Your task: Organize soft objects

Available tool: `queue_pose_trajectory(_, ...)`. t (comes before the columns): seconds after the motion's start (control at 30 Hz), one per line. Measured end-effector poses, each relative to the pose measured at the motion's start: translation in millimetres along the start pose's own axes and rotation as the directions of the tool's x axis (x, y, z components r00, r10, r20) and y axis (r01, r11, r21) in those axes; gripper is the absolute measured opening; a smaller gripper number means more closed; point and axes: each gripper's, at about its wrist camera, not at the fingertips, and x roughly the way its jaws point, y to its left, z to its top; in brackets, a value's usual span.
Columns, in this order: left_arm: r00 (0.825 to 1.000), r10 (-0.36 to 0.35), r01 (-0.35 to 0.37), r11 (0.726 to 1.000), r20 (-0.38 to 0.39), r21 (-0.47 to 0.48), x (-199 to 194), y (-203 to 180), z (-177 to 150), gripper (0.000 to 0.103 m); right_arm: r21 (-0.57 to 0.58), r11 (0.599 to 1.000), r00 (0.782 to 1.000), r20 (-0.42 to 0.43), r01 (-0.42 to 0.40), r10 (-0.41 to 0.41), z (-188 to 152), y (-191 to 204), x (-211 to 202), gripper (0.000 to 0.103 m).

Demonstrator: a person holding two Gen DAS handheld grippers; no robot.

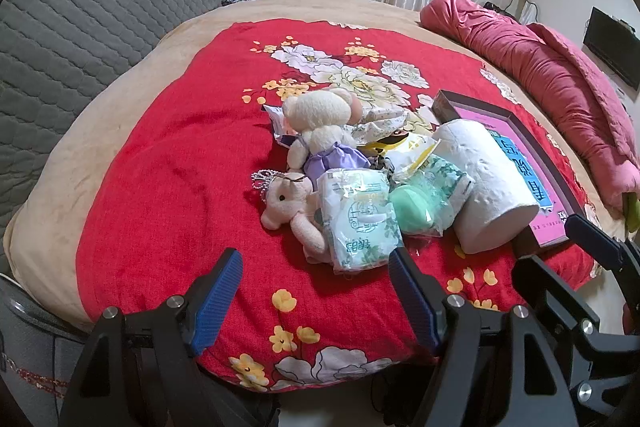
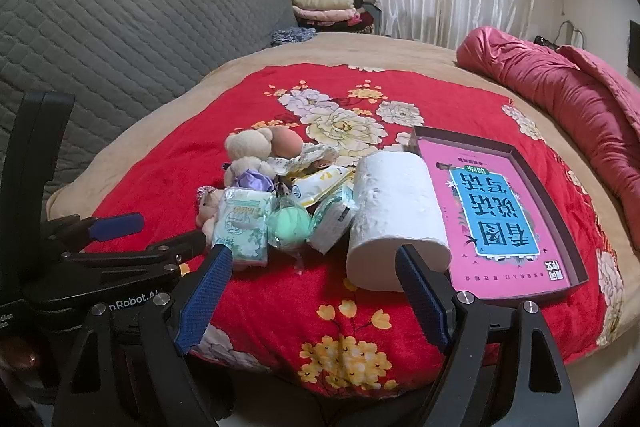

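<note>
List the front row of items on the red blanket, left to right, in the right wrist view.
small pink plush → tissue pack → green ball → second tissue pack → toilet paper roll → tray with pink book

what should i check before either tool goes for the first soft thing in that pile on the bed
1. Left tool open and empty: ok, its fingers are spread short of the pile.
2. Right tool open and empty: ok, nothing sits between its fingers.
3. Tray has free room: ok, only a pink and blue sheet lies flat inside.
4. Paper roll free to lift: ok, it lies on its side at the pile's right edge, beside the tray.
5. Tissue pack free to lift: cannot tell, it leans against the small plush toy and the green ball.
6. Tools clear of each other: ok, they are side by side and apart.
</note>
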Motion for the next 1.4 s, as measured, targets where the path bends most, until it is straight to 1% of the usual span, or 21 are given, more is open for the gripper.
queue_pose_trajectory(0.5,1.0,-0.004,0.004,1.0,-0.004,-0.008,-0.3,-1.0,-1.0,0.075,-0.001,1.0,1.0,-0.004,-0.004,0.004,-0.5,1.1,0.6,0.084)
queue_pose_trajectory(0.7,1.0,-0.012,0.01,0.998,-0.028,-0.06,8.1,17.4,-0.8,0.075,-0.009,1.0,1.0,-0.011,-0.015,0.014,-2.7,3.3,2.8,0.084)
queue_pose_trajectory(0.9,0.998,0.002,-0.009,0.994,-0.061,-0.109,23.4,38.2,0.0,0.075,-0.022,0.999,0.999,-0.025,-0.034,0.033,-3.8,7.6,7.8,0.084)
queue_pose_trajectory(1.07,0.997,-0.001,-0.007,0.995,-0.076,-0.104,39.6,46.3,4.8,0.075,-0.024,0.996,0.996,-0.05,-0.08,0.079,-6.6,15.7,14.6,0.084)
queue_pose_trajectory(1.3,0.995,-0.063,0.053,0.991,-0.073,-0.124,61.0,55.1,18.8,0.075,-0.051,0.992,0.99,-0.085,-0.119,0.114,-11.9,30.0,27.9,0.084)
queue_pose_trajectory(1.4,0.991,-0.121,0.107,0.979,-0.066,-0.175,70.4,63.8,25.2,0.075,-0.061,0.99,0.988,-0.098,-0.124,0.117,-14.0,33.9,33.7,0.084)
